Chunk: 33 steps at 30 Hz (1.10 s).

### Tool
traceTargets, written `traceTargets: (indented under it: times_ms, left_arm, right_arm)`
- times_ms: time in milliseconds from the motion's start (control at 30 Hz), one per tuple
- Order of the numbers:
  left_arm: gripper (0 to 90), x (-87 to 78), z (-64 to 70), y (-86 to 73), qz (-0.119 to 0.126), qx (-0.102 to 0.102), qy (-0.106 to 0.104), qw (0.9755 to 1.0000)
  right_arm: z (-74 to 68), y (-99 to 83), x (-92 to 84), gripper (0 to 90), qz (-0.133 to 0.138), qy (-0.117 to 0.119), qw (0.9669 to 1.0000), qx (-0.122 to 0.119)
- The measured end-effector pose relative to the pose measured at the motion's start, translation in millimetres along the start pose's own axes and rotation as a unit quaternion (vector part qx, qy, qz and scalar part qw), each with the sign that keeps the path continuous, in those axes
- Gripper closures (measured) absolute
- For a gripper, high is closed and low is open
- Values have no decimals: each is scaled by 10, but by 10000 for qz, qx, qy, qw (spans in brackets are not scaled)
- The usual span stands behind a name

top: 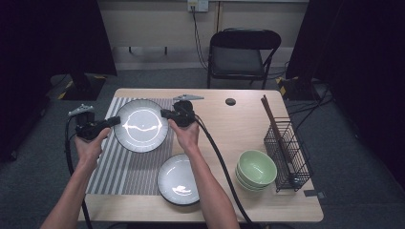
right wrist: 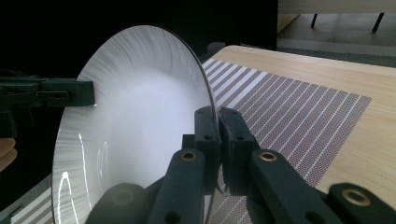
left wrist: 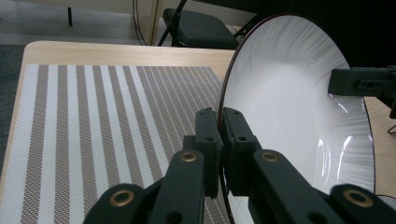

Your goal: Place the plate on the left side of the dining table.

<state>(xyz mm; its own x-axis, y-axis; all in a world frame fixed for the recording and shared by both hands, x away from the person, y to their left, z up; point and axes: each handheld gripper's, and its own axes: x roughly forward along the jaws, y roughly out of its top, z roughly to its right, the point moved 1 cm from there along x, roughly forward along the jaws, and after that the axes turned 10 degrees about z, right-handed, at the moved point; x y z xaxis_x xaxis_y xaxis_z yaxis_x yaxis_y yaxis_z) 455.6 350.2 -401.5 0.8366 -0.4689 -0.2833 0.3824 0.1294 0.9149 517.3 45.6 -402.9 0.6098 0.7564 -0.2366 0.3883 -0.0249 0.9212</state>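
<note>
From above, we held the large plate [top: 141, 125] over the striped placemat [top: 125, 167], left tool [top: 114, 121] and right tool [top: 165, 113] clamped on opposite rims. Each tool's camera showed jaws pinching the plate's edge above the placemat.

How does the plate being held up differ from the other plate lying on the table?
The held plate is larger and gripped at opposite rims by the left gripper and right gripper over the striped placemat. The smaller plate lies untouched, partly off the mat. Both are round, glossy and dark-rimmed.
</note>
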Motion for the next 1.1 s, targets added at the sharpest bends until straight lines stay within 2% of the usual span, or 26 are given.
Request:
traceTargets:
  times_ms: [33,300,400,567,733,1100]
  left_arm:
    - [862,6,-15,-10,-5,-44,1,10000]
    - [862,36,-103,-85,-139,13,124,9998]
    - [862,46,-161,-122,-174,-27,176,9997]
    - [864,50,-225,-181,-227,-32,201,9995]
    - [863,70,-301,-293,-317,-161,258,9990]
    - [862,95,-407,-446,-473,-266,388,9978]
  right_arm:
    - [4,-6,19,861,-14,11,10000,4]
    - [46,-82,162,859,-120,60,9999,22]
    - [51,-116,226,858,-187,34,9998,15]
    - [78,-210,321,857,-256,80,9996,109]
    - [80,-302,392,858,-374,92,9992,109]
    - [91,-440,524,855,-543,97,9983,194]
